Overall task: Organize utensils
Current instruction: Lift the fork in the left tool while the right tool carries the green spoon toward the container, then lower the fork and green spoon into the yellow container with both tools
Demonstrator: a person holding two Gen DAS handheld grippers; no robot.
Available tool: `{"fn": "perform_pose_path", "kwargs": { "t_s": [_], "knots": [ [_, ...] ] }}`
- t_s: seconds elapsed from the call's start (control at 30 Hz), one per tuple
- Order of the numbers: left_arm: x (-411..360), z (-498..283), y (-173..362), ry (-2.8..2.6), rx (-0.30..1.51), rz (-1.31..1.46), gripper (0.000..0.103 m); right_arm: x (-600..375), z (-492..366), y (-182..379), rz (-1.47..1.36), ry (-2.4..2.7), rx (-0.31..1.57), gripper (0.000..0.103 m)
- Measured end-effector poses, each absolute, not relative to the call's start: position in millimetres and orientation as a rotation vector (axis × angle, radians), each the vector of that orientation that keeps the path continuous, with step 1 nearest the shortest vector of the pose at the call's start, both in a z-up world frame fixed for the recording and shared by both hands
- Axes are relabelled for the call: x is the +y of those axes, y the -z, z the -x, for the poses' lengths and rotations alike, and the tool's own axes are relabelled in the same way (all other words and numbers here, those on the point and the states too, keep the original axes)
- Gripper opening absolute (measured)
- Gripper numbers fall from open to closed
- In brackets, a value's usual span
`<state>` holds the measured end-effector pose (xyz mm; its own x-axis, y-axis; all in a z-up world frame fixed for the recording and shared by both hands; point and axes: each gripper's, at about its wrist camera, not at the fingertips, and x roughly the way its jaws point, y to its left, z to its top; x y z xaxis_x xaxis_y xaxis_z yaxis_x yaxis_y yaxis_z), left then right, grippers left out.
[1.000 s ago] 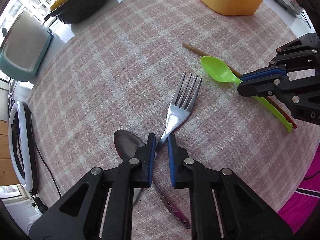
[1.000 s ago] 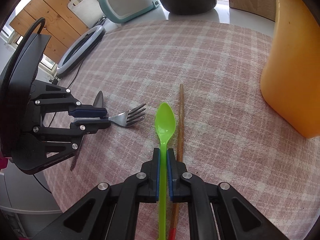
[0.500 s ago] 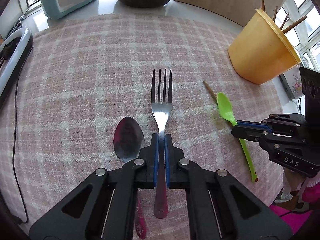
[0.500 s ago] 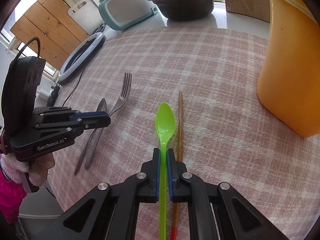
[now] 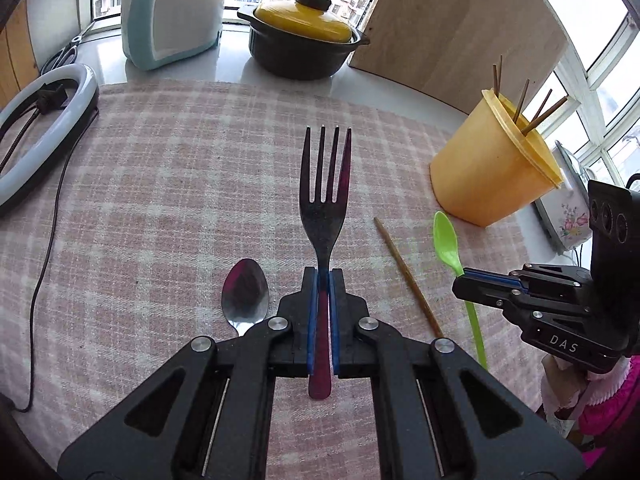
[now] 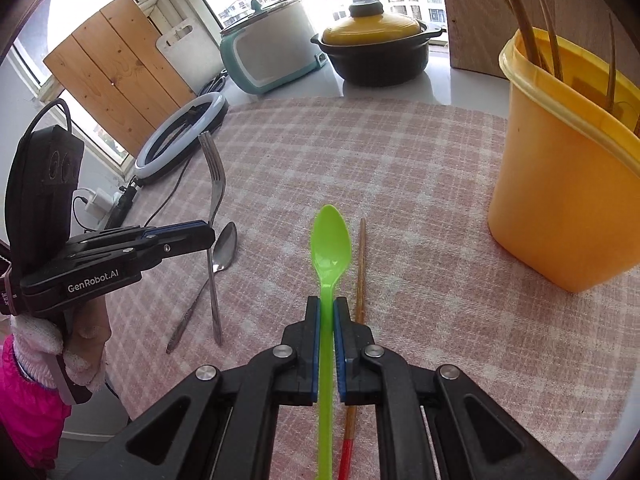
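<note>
My left gripper (image 5: 323,276) is shut on a metal fork (image 5: 325,184) and holds it above the checked cloth, tines pointing away. In the right wrist view the fork (image 6: 212,184) stands tilted up in the left gripper (image 6: 200,236). My right gripper (image 6: 327,308) is shut on a green plastic spoon (image 6: 331,244), seen also in the left wrist view (image 5: 446,240). A metal spoon (image 5: 245,292) and a single wooden chopstick (image 5: 404,272) lie on the cloth. A yellow holder (image 5: 492,172) with several chopsticks stands at the right.
A black pot with a yellow lid (image 5: 304,40), a teal-and-white cooker (image 5: 172,12) and a wooden board (image 5: 460,28) stand behind the cloth. A ring light (image 5: 40,120) with its cable lies at the left edge.
The left gripper closed on the fork, lifted it off the cloth and tilted it up. The right gripper stayed shut on the green spoon and rose a little.
</note>
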<state>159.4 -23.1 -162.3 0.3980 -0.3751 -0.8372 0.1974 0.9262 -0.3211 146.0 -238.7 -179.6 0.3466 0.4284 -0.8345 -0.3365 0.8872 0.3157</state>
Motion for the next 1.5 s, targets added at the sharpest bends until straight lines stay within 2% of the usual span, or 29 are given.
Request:
{"fn": "perform_pose_path", "kwargs": {
  "t_s": [0.77,1.5],
  "knots": [
    [-57,-148,96,0.436,0.947,0.152,0.003,-278,-130,106,-0.111,-0.479,0.909,0.004],
    [-134,-155,6,0.579,0.768,0.123,0.003,-380,-152,23,-0.166,-0.357,0.698,0.004]
  ]
}}
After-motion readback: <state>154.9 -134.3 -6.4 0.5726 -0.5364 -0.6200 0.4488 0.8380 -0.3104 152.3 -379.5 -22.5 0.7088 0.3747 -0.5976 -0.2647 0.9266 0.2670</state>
